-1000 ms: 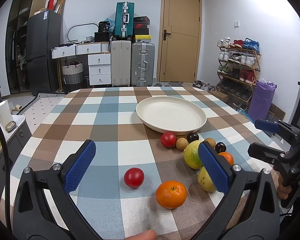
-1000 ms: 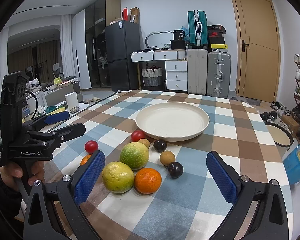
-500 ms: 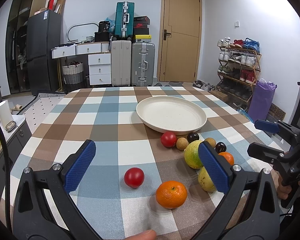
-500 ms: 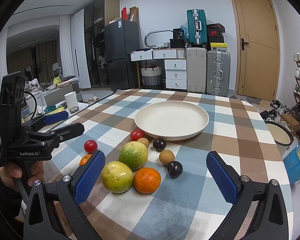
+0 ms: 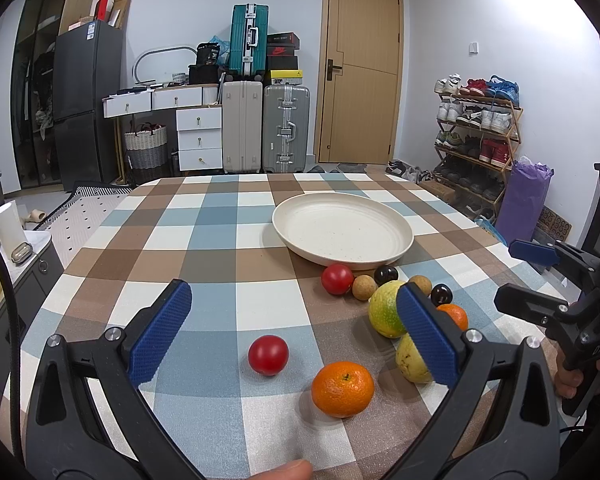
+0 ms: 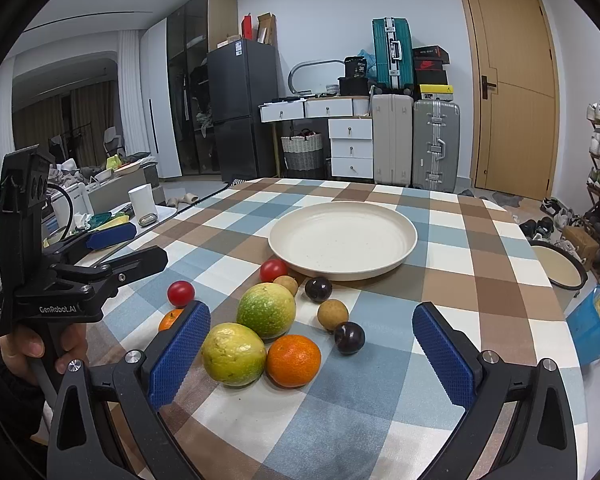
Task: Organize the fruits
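- The left gripper hangs over the near table edge with its blue pads spread wide and nothing between them; the right gripper is likewise splayed and empty.
- The round cream ceramic plate sits bare mid-table on the brown, blue and white checked tablecloth; all the fruit lies on the cloth in front of it.
- Between the left pads: a small glossy red tomato and, just beside it, a dimpled orange mandarin.
- Between the right pads: a yellow-green lemon-like fruit touching a second orange mandarin and a larger green citrus.
- Likely handling: the tomato is smooth and thin-skinned, so it may roll or bruise; pinch it gently across its widest part. The mandarins look light and slightly yielding, and their skin should grip well.
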Action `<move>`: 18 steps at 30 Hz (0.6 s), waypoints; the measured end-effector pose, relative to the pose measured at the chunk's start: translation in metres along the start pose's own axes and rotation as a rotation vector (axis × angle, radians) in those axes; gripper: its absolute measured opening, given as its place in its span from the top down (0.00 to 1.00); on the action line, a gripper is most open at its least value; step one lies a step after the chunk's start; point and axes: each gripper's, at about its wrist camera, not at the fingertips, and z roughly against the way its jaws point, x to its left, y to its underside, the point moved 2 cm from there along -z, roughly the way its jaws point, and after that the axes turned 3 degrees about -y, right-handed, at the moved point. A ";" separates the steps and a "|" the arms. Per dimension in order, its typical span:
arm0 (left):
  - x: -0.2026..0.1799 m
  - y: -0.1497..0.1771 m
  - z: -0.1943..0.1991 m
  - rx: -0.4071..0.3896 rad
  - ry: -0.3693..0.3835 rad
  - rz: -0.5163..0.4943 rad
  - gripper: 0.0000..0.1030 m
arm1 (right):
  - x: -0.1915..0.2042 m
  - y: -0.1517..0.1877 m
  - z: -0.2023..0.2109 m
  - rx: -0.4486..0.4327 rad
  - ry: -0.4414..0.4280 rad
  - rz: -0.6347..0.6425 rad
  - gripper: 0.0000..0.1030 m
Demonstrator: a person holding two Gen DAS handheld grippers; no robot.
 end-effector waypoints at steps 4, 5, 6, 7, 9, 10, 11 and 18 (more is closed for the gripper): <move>-0.001 0.000 0.000 0.001 0.000 0.001 0.01 | 0.000 0.000 0.000 0.000 -0.001 -0.001 0.00; -0.001 0.000 0.000 0.002 0.000 0.000 0.01 | 0.000 0.000 0.000 0.000 -0.001 -0.001 0.00; -0.001 0.000 0.000 0.001 0.000 0.000 0.01 | 0.000 0.000 0.000 0.001 -0.001 -0.001 0.00; 0.000 0.000 0.000 0.001 -0.001 -0.001 0.01 | 0.000 0.000 0.000 0.001 -0.002 -0.001 0.00; 0.000 0.000 0.000 0.001 0.001 -0.001 0.01 | 0.001 0.000 -0.002 0.004 -0.001 -0.003 0.00; -0.001 0.000 0.000 0.002 0.001 -0.001 0.01 | 0.000 0.001 -0.002 0.007 -0.002 -0.005 0.00; -0.001 0.000 -0.002 0.004 0.002 -0.001 0.01 | 0.000 0.002 -0.003 0.010 -0.001 -0.008 0.00; -0.003 0.001 -0.006 0.015 0.014 -0.008 0.01 | 0.001 0.003 -0.011 0.050 0.019 -0.013 0.00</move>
